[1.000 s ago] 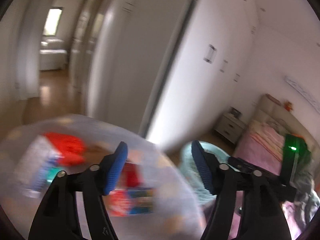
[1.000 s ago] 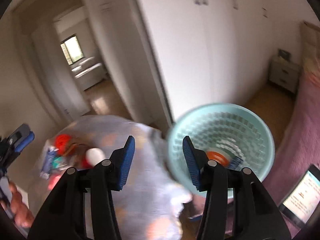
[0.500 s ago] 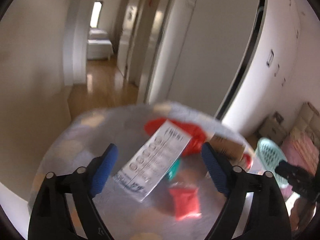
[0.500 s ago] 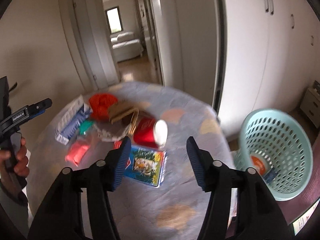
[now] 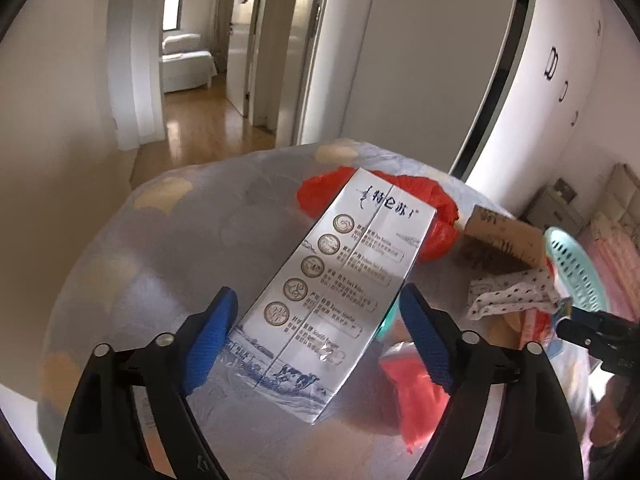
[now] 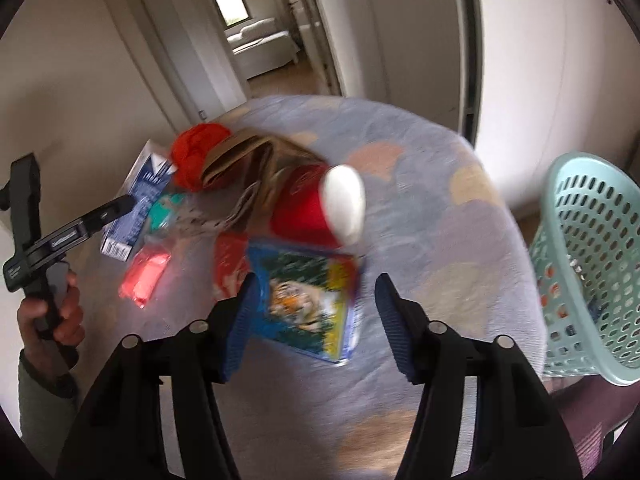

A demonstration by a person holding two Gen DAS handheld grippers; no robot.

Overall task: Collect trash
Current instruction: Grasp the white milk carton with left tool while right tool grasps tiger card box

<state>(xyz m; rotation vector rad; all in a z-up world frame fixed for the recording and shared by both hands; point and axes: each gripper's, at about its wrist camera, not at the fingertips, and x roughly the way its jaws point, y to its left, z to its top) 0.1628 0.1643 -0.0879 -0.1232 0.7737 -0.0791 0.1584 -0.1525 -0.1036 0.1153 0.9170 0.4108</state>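
Observation:
Trash lies on a table with a lavender patterned cloth. A white and blue milk carton lies flat; it also shows in the right wrist view. My left gripper is open, its jaws on either side of the carton's near end, not touching it. My right gripper is open just above a colourful tiger-print box. A red paper cup lies on its side behind the box. A teal mesh basket stands at the table's right edge, holding some trash.
A red plastic bag, a brown paper bag, a dotted white wrapper and a pink-red packet lie among the trash. White wardrobes stand behind, and a doorway opens to a hallway. A bed sits at the far right.
Both grippers swung from the basket back over the table and came down. My left gripper closed in on the milk carton; my right gripper came down over the tiger-print box.

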